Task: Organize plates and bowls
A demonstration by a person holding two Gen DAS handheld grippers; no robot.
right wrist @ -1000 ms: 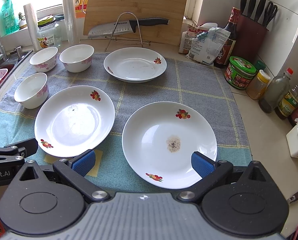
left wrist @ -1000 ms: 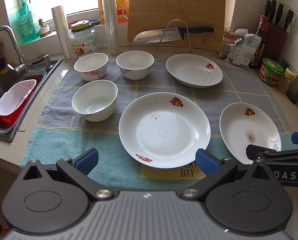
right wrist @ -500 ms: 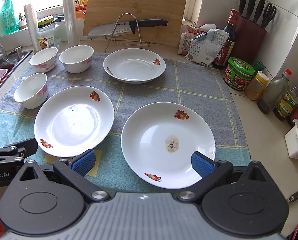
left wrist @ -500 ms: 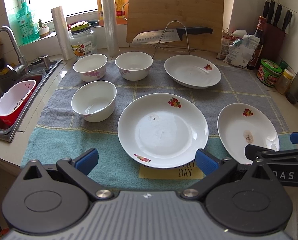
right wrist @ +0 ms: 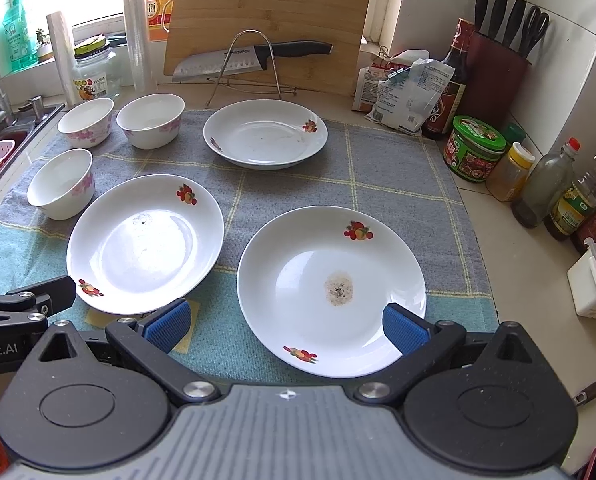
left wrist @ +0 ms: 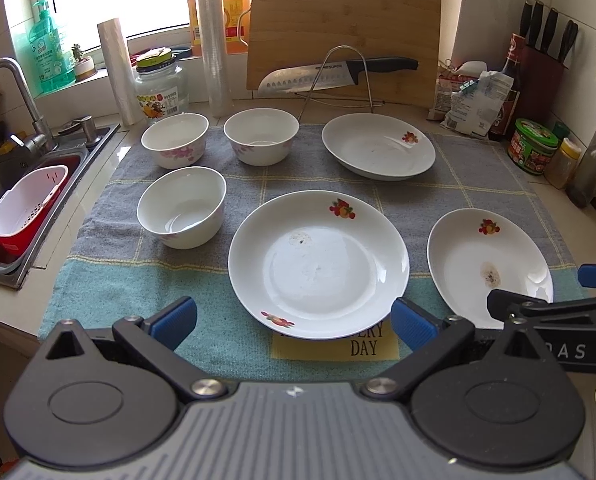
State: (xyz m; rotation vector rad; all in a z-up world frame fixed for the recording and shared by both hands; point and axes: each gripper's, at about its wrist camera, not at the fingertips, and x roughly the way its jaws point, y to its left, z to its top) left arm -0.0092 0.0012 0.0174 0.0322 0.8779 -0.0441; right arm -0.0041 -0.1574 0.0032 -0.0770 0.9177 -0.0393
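Kitchen counter | we hold the left gripper (left wrist: 294, 318) and right gripper (right wrist: 286, 326) spread wide, grasping nothing | three plates (right wrist: 331, 290) and three bowls (left wrist: 182, 206) sit unstacked on the towel (left wrist: 477, 184) | risk: glazed rims may slip from our pads, chipping a plate.

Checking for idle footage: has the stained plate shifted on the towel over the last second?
No. The stained plate keeps its place on the checked towel, straddling the grey-to-teal boundary; the whole view merely drifts slightly left.
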